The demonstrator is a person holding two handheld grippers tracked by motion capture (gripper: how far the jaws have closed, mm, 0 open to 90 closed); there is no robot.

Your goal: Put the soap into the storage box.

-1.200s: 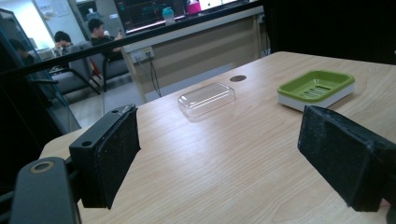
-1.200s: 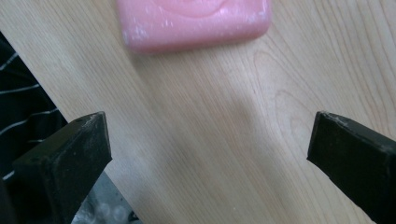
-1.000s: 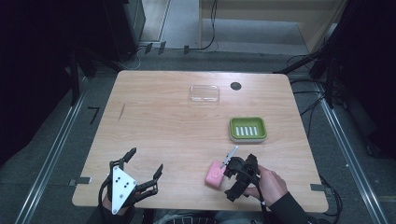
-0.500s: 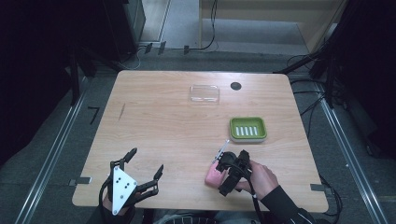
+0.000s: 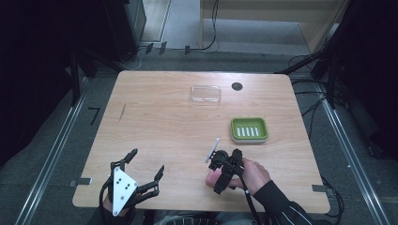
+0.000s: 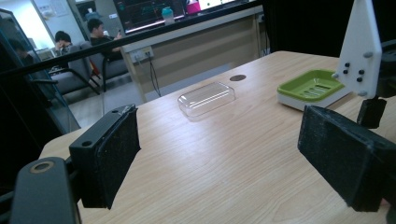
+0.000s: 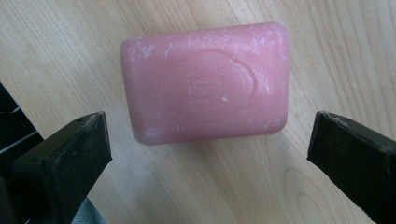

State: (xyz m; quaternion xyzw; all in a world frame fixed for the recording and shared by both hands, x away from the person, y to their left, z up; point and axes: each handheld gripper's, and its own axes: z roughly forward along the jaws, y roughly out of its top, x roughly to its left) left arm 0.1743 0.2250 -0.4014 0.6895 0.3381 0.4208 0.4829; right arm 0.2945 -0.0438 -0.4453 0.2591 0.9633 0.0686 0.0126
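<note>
A pink bar of soap (image 7: 205,81) lies flat on the wooden table, between the two black jaws of my right gripper (image 7: 210,125), which is open and points down at it; the jaws are apart from the soap on both sides. In the high view the right gripper (image 5: 219,176) hovers over the soap (image 5: 210,177) near the table's front edge. My left gripper (image 5: 148,161) rests open and holds nothing at the front left; its pads (image 6: 112,158) stand wide apart. A green soap dish (image 5: 249,130) sits to the right, behind the soap.
A clear plastic lid (image 5: 205,93) lies at the back middle, with a black hole (image 5: 237,86) in the tabletop beside it. In the left gripper view the lid (image 6: 206,98), the green dish (image 6: 310,86) and the right gripper's white plate (image 6: 362,46) show.
My right gripper has shifted left and tipped down over the pink soap, which now sits between its jaws. The left gripper has stayed still.
</note>
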